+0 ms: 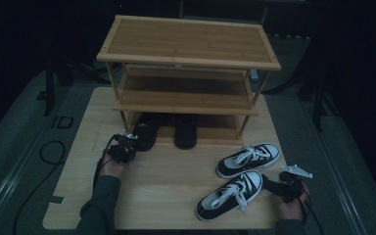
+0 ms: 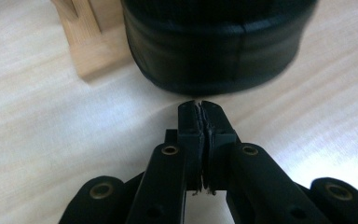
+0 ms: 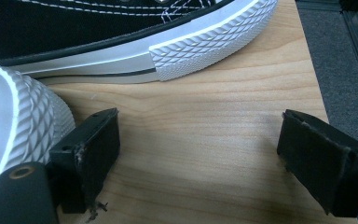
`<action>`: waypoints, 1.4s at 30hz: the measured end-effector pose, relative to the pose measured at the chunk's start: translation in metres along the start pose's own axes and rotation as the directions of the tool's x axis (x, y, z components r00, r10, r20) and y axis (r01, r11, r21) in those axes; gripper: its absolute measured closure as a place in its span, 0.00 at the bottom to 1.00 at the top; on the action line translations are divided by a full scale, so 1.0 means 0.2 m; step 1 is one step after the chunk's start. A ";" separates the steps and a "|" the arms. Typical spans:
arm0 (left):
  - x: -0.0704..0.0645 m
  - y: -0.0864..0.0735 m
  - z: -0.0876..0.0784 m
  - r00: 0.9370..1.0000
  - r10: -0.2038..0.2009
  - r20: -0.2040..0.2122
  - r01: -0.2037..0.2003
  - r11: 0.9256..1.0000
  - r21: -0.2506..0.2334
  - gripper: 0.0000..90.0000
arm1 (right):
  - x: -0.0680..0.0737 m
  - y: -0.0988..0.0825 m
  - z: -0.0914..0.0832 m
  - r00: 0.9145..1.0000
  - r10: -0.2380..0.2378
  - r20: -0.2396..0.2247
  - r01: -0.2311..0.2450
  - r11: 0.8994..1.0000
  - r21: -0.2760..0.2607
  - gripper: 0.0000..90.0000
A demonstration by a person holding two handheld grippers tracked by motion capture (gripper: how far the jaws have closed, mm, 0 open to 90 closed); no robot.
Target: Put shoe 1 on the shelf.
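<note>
Black shoe (image 1: 147,132): left of a dark pair on the shoe rack's bottom shelf, heel end (image 2: 214,51) jutting toward the near side; likely stiff at the heel wall, moderately light, matte and not slippery.
Hold: probably best pinched at the heel collar, or nudged at the heel.
Left claw (image 1: 124,145): pressed together, empty, just short of that heel, low over the desk (image 1: 166,186).
Right claw (image 1: 279,185): spread wide, empty, beside the near sneaker (image 1: 231,195).
Far sneaker (image 1: 248,159): on the desk, right.
Shoe rack (image 1: 188,58): three wooden tiers, far centre.
</note>
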State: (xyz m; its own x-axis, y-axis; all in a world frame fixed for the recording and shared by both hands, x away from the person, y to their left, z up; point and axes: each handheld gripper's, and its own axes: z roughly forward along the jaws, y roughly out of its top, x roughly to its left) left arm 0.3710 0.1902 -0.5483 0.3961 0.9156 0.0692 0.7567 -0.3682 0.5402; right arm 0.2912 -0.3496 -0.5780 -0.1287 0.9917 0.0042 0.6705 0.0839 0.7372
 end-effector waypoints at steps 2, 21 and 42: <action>0.00 0.01 0.01 1.000 0.012 0.016 -0.011 1.000 -0.013 0.97 | 0.00 0.00 0.00 1.000 0.001 -0.001 -0.001 1.000 0.001 0.14; -0.26 0.15 0.07 0.985 0.155 0.077 -0.154 0.988 -0.010 0.98 | 0.00 0.00 0.00 1.000 0.000 0.000 0.000 1.000 0.001 0.14; -0.16 0.17 -0.02 0.991 0.120 0.056 -0.117 0.992 -0.053 0.98 | 0.00 0.00 0.00 1.000 0.001 -0.001 -0.001 1.000 0.001 0.14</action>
State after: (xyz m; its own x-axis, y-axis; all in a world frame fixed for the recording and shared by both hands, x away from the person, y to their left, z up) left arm 0.3818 0.1486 -0.5298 0.5126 0.8543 0.0863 0.6764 -0.4637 0.5723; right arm 0.2912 -0.3496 -0.5780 -0.1287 0.9917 0.0051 0.6712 0.0833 0.7366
